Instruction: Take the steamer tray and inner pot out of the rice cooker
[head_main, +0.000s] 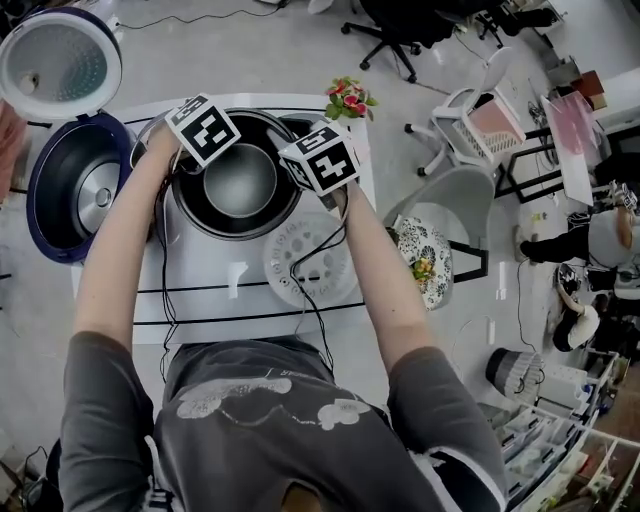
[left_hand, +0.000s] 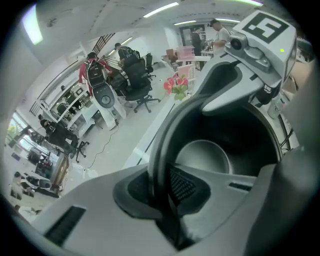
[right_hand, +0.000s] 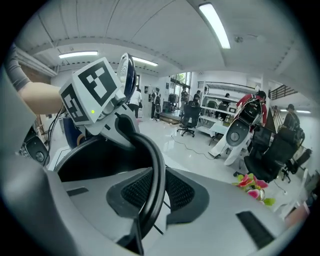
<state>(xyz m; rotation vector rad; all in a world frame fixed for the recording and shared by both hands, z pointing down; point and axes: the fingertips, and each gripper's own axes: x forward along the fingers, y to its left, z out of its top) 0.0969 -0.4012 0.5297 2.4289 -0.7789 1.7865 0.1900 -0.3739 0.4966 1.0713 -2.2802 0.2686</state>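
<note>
Left hand-held gripper (left_hand: 162, 187) pinches the left rim of the inner pot (head_main: 240, 180); the right hand-held gripper (right_hand: 150, 192) pinches the right rim. The pot sits between them, over the table (head_main: 230, 300), beside the rice cooker (head_main: 75, 190).

Left tool (left_hand: 161, 187), right tool (right_hand: 150, 192) both clamp inner pot (head_main: 225, 222); arms outstretched.

The inner pot (head_main: 240, 180) is showing black walls and a silver-grey bottom; left of the pot, the rice cooker (head_main: 45, 215) is showing navy; beside the pot, the white, hole-dotted steamer tray (head_main: 310, 262) is lying on a white tabletop (head_main: 215, 300) carrying thin black lines; beyond the pot, flowers (head_main: 348, 98) are showing pink and green; at the pot's rim, the left gripper (left_hand: 162, 192) and right gripper (right_hand: 155, 195) are showing pale grey tongs, black meshed pads (right_hand: 135, 192) and black-and-white marker cubes (head_main: 203, 128).
</note>
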